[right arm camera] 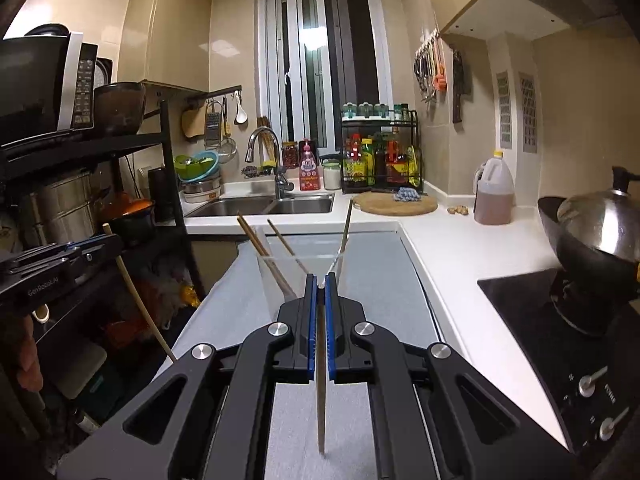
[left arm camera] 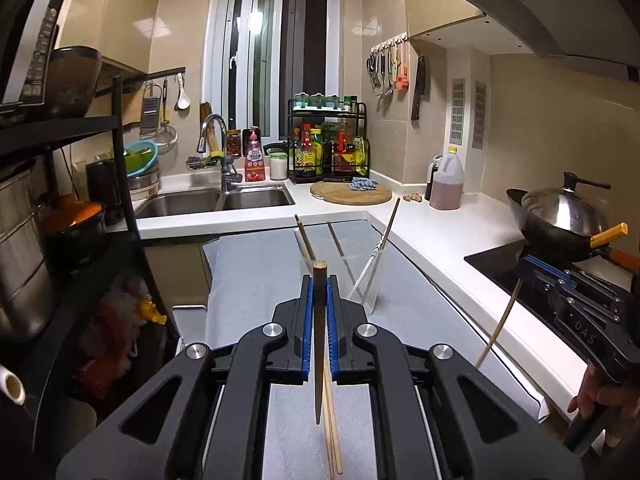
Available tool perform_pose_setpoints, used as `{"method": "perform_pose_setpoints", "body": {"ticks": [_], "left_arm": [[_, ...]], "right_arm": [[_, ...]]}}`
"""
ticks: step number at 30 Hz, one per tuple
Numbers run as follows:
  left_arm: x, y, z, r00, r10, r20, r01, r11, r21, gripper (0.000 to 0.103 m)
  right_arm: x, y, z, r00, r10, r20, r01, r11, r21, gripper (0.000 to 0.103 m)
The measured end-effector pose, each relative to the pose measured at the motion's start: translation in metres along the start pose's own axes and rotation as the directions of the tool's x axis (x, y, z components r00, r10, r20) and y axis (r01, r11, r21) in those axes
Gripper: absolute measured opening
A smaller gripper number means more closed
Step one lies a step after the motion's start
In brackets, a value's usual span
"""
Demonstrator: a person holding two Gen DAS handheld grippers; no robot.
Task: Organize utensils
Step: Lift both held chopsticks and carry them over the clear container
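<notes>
My left gripper point(left arm camera: 320, 280) is shut on a wooden chopstick point(left arm camera: 319, 340) that stands upright between the blue pads and looks dark in this view. Two light chopsticks point(left arm camera: 334, 444) lie on the grey mat point(left arm camera: 260, 272) below it. Just beyond stands a clear cup point(left arm camera: 362, 280) holding several chopsticks that lean outward. My right gripper point(right arm camera: 320, 280) is shut on a thin chopstick point(right arm camera: 321, 392) pointing down at the mat point(right arm camera: 380, 280), just short of the cup point(right arm camera: 288, 268). Each view shows the other gripper gripping its stick: the right gripper point(left arm camera: 528, 270) and the left gripper point(right arm camera: 108, 242).
A steel sink point(left arm camera: 216, 200) lies beyond the mat. A round cutting board point(left arm camera: 352, 194), an oil jug point(left arm camera: 446, 180) and a lidded wok point(left arm camera: 560, 216) on a black hob line the white counter on the right. A black shelf rack point(right arm camera: 80, 152) with a microwave crowds the left.
</notes>
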State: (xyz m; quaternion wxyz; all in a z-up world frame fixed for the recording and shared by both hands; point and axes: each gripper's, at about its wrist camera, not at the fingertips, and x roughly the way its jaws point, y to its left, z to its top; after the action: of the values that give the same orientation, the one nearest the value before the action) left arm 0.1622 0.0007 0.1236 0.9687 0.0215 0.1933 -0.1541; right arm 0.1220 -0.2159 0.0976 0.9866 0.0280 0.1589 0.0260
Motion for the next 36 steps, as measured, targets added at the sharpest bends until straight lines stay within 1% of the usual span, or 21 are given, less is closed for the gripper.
{"method": "perform_pose_setpoints", "body": {"ticks": [5, 11, 15, 21, 29, 33, 36], "left_arm": [[0.013, -0.001, 0.025, 1.0, -0.021, 0.009, 0.021, 1.0, 0.0, 0.007], [0.028, -0.008, 0.061, 0.998, -0.049, 0.029, 0.049, 0.998, 0.028, 0.007], [0.043, -0.01, 0.09, 0.997, -0.068, 0.049, 0.066, 0.997, 0.04, 0.006], [0.073, -0.01, 0.123, 0.995, -0.082, 0.057, 0.08, 0.996, 0.028, 0.006], [0.118, -0.005, 0.152, 0.994, -0.074, 0.076, 0.072, 0.997, 0.026, 0.006], [0.138, -0.002, 0.159, 0.995, -0.062, 0.08, 0.061, 0.998, 0.023, 0.006], [0.154, -0.001, 0.159, 0.996, -0.054, 0.073, 0.053, 0.998, 0.019, 0.006]], "right_arm": [[0.008, 0.0, 0.027, 1.0, 0.009, 0.018, -0.009, 1.0, -0.013, 0.004], [0.025, 0.0, 0.064, 0.999, 0.026, 0.029, -0.025, 0.999, -0.04, 0.004], [0.042, 0.005, 0.093, 0.999, 0.029, 0.043, -0.026, 0.997, -0.067, 0.004], [0.071, 0.007, 0.131, 0.997, 0.038, 0.063, -0.033, 0.996, -0.079, 0.004], [0.112, 0.012, 0.175, 0.991, 0.053, 0.123, -0.041, 0.994, -0.099, 0.004], [0.137, 0.015, 0.189, 0.988, 0.057, 0.144, -0.043, 0.994, -0.097, 0.004], [0.155, 0.016, 0.191, 0.987, 0.055, 0.149, -0.042, 0.995, -0.092, 0.004]]}}
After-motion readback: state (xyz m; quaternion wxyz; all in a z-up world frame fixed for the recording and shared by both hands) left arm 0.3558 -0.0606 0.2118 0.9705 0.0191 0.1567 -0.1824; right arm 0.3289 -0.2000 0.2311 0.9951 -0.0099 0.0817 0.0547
